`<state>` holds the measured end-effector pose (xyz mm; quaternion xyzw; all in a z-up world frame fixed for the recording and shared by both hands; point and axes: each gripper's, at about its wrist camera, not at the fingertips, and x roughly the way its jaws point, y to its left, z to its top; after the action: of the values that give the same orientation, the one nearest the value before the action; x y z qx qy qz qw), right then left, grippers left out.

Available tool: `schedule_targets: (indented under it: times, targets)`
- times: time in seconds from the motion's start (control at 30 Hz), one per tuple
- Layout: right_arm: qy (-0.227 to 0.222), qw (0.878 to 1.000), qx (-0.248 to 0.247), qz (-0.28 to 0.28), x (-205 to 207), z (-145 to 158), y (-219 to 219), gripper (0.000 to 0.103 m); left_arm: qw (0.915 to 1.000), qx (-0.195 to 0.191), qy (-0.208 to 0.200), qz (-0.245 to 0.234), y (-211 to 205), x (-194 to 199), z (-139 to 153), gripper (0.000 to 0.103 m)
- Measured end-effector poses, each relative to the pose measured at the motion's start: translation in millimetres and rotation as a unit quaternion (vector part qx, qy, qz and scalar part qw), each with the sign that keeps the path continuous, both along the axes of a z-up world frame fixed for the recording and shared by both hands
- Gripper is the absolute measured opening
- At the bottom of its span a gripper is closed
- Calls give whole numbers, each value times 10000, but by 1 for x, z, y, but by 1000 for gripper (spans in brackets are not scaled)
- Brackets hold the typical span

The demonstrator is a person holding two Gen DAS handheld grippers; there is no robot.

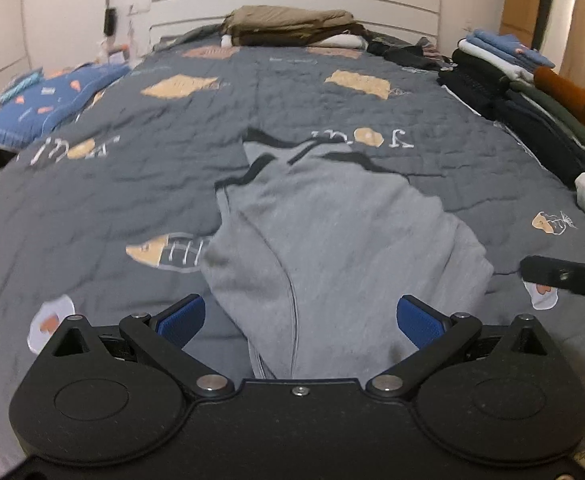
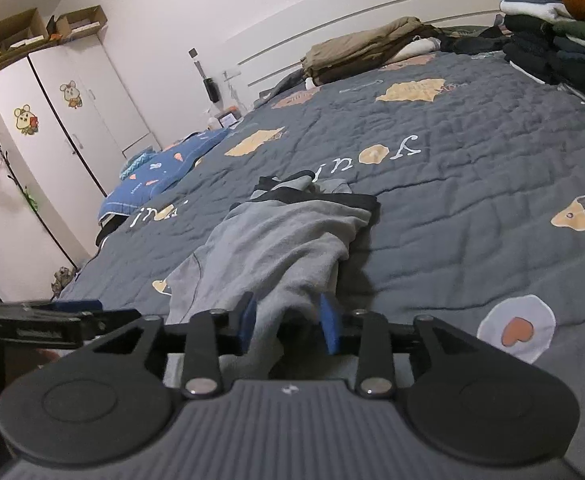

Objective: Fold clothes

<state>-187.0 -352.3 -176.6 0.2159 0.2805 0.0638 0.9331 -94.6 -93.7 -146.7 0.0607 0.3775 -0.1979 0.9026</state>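
We see the soft grey knit garment with black trim lying rumpled on the quilted bedspread. Our left gripper stands wide over its near edge. Our right gripper stands narrowly parted, cloth bunched between its blue pads.

One grey garment with black trim on one dark quilted bedspread, with two grippers in view: the left gripper and the right gripper, each with two blue pads. One white slatted headboard, one blue patterned pillow, one khaki folded pile at the head end, and one stack of folded clothes along the right edge. One white wardrobe with two cartoon mouse stickers and two open cardboard boxes on top.
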Motion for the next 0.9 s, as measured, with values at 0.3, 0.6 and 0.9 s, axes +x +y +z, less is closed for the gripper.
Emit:
schedule_targets:
  times: [0.3,0.6,0.9]
  targets:
    - [-29,9998,-167,-103,-21,7,-12,43,9998,100,-171,16,0,-17,-13,103]
    - [44,9996,-174,-196,-29,2,-23,44,9999,-94,14,-91,-13,-21,-32,103]
    - [60,9995,-151,-254,-28,-1,-25,45,9998,98,95,-150,-27,-13,-47,103]
